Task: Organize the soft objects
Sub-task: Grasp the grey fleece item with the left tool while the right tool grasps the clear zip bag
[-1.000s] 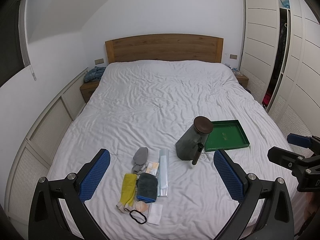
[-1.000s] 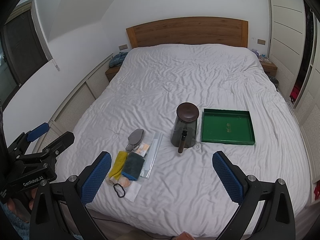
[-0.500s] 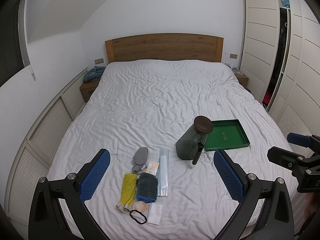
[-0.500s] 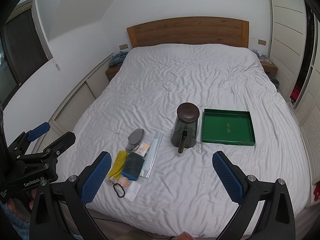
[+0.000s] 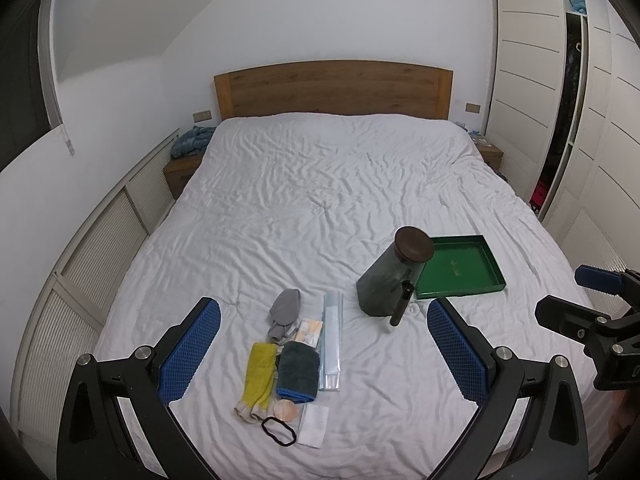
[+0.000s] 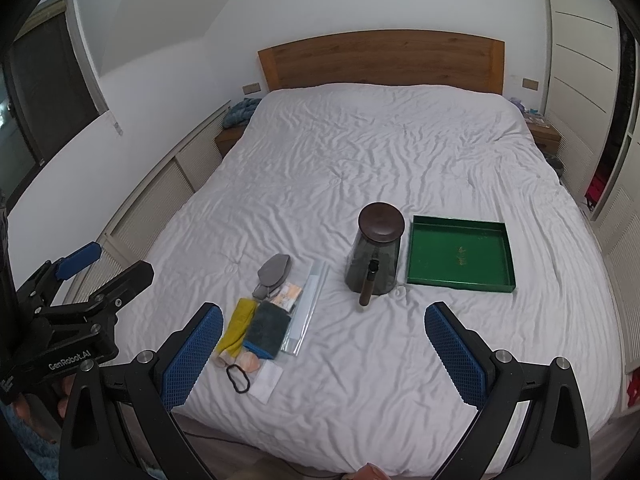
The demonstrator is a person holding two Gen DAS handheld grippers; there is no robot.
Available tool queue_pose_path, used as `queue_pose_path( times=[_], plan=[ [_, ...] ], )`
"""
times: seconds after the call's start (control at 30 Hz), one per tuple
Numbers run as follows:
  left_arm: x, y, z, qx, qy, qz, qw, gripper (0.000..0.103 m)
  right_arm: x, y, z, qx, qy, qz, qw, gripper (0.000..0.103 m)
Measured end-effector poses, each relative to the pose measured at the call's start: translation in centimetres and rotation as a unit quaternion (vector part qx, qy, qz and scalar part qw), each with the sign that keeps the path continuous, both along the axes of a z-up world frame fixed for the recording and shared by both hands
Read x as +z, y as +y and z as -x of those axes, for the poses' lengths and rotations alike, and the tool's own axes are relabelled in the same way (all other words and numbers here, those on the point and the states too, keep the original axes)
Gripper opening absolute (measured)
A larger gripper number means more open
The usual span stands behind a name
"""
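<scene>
A cluster of small things lies on the white bed: a grey sock, a yellow sock, a folded dark grey cloth, a peach puff, a black hair tie, a white pad and a clear sleeve. A green tray sits empty to the right, beside a dark jar with a brown lid. My left gripper is open above the cluster. My right gripper is open and empty, held back over the bed's near edge.
A small dark tube leans on the jar's front. A wooden headboard stands at the far end. A nightstand with blue cloth is at far left, wardrobe doors on the right.
</scene>
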State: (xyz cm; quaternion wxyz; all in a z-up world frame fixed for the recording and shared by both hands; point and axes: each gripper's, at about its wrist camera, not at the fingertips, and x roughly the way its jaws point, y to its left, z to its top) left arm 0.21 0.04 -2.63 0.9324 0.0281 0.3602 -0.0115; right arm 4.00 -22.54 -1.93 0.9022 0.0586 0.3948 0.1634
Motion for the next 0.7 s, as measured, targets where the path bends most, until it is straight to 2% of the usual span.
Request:
queue_pose_path(
  times=[0.2, 0.33, 0.43, 0.57, 0.7],
  plan=[
    [-3.0, 3.6, -2.0, 0.022, 0.052, 0.002, 0.9984, 0.102, -2.4, 2.1, -2.6, 0.035, 0.021, 0.014, 0.999, 0.103],
    [-7.3, 7.5, -4.0, 0.043, 0.086, 0.0, 0.9954, 0.101, -4.9, 4.2, -5.6, 0.054, 0.046, 0.019, 0.997, 0.103],
    [-10.6, 9.5, -5.7, 0.047, 0.101, -0.01, 0.9937, 0.101, -7.8, 6.5, -8.3, 0.056, 0.068, 0.031, 0.996, 0.103],
    [-15.8, 11.5, -9.4, 0.03, 0.126, -0.02, 0.9913, 0.102, -13.0, 10.3, -13.0, 0.041, 0.097, 0.044, 0.994, 0.103],
    [-20.5, 12.3, -13.2, 0.005, 0.162, -0.006, 0.9867, 0.101, -17.7, 13.8, -16.7, 0.028, 0.113, 0.049, 0.992, 0.103]
  ],
)
